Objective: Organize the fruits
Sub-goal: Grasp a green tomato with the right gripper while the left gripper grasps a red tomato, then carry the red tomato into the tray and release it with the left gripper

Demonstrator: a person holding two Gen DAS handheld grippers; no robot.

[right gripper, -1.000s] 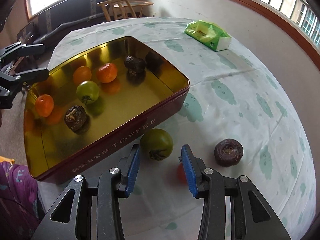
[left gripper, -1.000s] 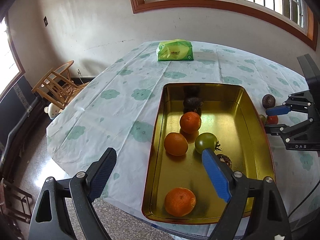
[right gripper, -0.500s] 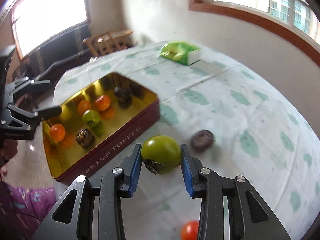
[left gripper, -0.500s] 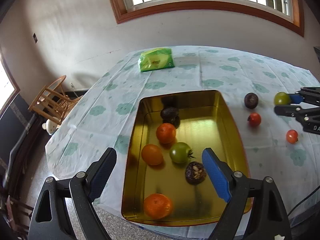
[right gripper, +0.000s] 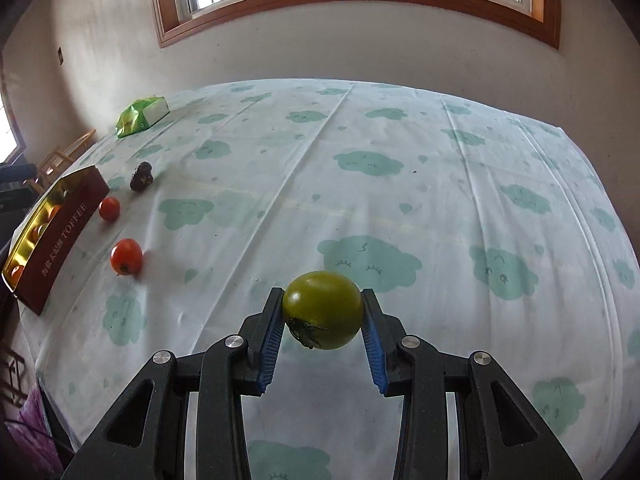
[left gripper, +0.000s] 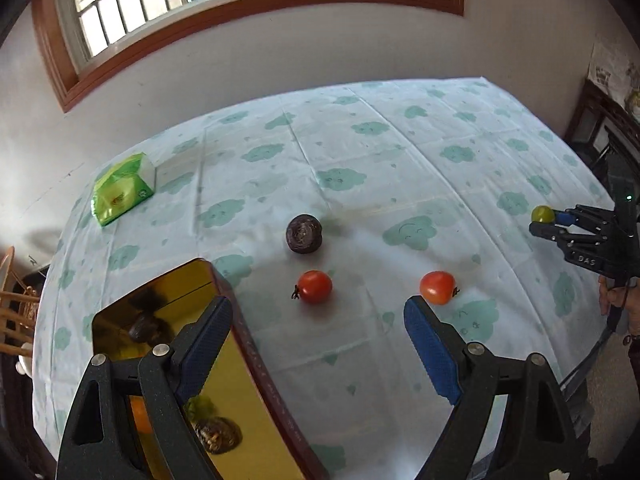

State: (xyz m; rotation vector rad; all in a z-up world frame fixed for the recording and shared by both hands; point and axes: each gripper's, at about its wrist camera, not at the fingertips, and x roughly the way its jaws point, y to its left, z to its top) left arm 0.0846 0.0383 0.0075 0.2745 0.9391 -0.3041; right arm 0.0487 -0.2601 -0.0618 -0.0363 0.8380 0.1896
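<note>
The green tomato [right gripper: 322,310] is round, smooth and glossy, olive-green with a dark dried calyx low on its near side. It sits pinched between the ribbed blue pads of the right tool [right gripper: 323,316], held above the cloth near the middle of the worktop [right gripper: 400,208], well apart from the tin. In the left wrist view the same fruit shows as a small yellow-green ball [left gripper: 542,213] at the tip of the far tool at the right edge.

The left tool [left gripper: 318,334] stands wide with nothing between its pads, one blue pad over the tin's edge, the other near a red tomato [left gripper: 437,287]. A second red tomato [left gripper: 315,286] lies between the pads farther out, and beyond it a dark, wrinkled, purplish fruit [left gripper: 304,233] rests on the cloth.

The tin [left gripper: 224,384] is rectangular, maroon outside with "TOFFEE" lettered on its side, mirror-gold inside; a dark fruit, an orange one and a green one show partly behind the tool's finger.

A thin white cloth printed with teal clouds covers the worktop, creased along fold lines. A green tissue pack [left gripper: 123,189] lies at the far left. Behind stand a scuffed white wall, a wood-framed barred window and a wooden chair.
</note>
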